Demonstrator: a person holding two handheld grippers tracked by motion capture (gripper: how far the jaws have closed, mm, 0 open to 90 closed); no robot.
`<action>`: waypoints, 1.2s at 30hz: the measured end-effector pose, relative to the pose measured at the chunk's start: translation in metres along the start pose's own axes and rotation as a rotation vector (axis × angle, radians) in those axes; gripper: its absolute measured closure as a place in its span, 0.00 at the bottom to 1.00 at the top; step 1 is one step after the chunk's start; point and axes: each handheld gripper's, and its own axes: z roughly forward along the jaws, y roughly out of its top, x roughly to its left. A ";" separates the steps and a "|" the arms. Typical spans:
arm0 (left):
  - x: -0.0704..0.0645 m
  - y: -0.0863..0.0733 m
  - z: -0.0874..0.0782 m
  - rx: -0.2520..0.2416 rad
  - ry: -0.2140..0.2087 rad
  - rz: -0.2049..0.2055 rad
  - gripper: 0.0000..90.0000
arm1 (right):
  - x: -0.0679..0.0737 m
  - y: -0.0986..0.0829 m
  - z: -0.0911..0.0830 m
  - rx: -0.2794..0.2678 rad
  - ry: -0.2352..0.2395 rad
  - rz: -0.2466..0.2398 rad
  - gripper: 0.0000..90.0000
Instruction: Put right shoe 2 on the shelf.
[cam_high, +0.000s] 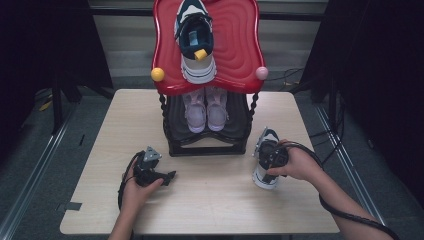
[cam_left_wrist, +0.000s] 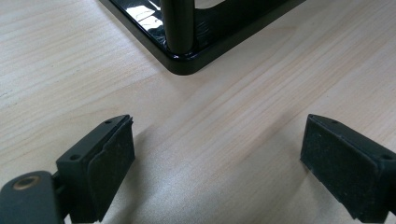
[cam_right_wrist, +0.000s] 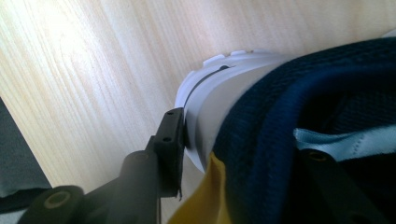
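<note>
While the navy-and-white sneaker (cam_high: 265, 159) stands on the worktop (cam_high: 210, 200) at 4 o'clock from the shoe rack (cam_high: 207, 115), the right claw (cam_high: 273, 156) grips its heel collar, one jaw outside, one inside. Its mate (cam_high: 196, 42) already sits on the red top shelf (cam_high: 240, 45). Judged step: lifting. Next move calls for raising the shoe toward 12 o'clock, beside its mate. The left claw (cam_high: 165, 176) rests released, empty, at 7 o'clock.
</note>
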 end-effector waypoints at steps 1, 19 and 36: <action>0.000 0.000 0.000 0.000 0.000 0.000 0.10 | 0.000 0.001 0.001 0.004 0.000 -0.004 0.67; 0.000 0.000 0.000 0.000 0.000 0.000 0.10 | 0.001 0.005 0.000 0.053 0.003 -0.068 0.69; 0.000 0.000 0.000 0.000 0.000 0.000 0.10 | 0.004 0.002 -0.002 0.080 0.019 -0.083 0.74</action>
